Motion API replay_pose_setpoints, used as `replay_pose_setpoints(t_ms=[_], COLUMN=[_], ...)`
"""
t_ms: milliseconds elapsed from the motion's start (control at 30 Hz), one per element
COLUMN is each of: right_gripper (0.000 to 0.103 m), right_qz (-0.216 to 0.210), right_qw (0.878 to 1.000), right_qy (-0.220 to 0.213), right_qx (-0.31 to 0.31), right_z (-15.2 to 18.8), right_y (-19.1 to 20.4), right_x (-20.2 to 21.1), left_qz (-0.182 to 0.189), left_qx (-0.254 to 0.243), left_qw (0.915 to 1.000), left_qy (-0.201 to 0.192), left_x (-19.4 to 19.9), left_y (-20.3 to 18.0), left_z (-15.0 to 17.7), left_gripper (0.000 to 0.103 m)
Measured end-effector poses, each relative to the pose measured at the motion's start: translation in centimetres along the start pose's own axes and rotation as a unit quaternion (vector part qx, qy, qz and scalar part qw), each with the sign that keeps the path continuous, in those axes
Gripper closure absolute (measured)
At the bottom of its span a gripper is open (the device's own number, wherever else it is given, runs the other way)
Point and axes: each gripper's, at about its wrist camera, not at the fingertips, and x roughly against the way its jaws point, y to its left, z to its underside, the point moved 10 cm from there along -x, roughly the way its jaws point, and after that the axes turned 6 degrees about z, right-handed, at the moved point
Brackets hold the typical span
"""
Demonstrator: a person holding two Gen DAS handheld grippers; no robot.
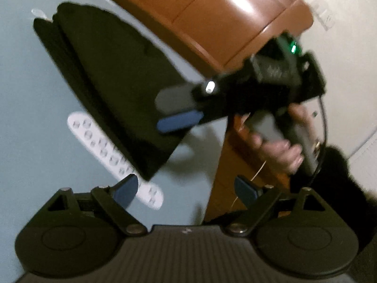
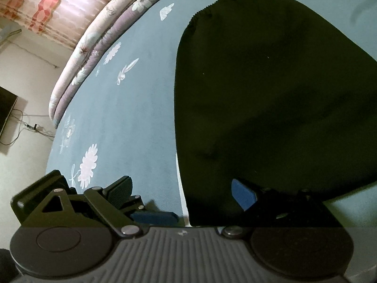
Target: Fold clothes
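Folded black garment (image 1: 113,80) lies flat on the blue bed (image 1: 28,122); left gripper (image 1: 186,189) wide, empty; right gripper (image 1: 174,114), seen sidelong from left wrist view, wide apart in its own.

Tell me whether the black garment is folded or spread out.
Folded. The black garment lies flat on the blue sheet as a compact shape with stacked layers along one edge.

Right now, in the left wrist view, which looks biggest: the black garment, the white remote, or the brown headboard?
1. Black garment and brown headboard: too close to rank.
2. White remote, partly covered by the garment.
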Motion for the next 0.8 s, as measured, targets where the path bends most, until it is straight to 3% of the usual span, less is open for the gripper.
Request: replay_pose_setpoints(t_ms=[167,333,567,800], right_gripper=[0.009,0.009,0.009,0.009], right_qz=[0.007,0.010,0.008,0.011], right_qw=[1.000,1.000,1.000,1.000], right_qy=[-0.004,-0.004,-0.012,-0.027], right_qx=[0.003,0.000,-0.001,-0.012], right_z=[-0.1,0.0,0.1,-0.2], right_y=[0.2,-0.1,-0.2,-0.9], right_x=[0.3,0.7,1.1,2.4], left_qz=[0.018,-0.027,-0.032,-0.065], left_qx=[-0.024,-0.004,-0.049,-0.043], left_qw=[0.9995,0.9993,0.9983,0.9968], left_qy=[-0.013,0.026,-0.003,0.018], left_x=[-1.5,-2.6,-0.9,-3.4], left_y=[-1.0,0.7,-1.8,-1.1], left_z=[-0.9,0.4,-1.5,-2.3], left_gripper=[0.014,0.015,0.014,0.014])
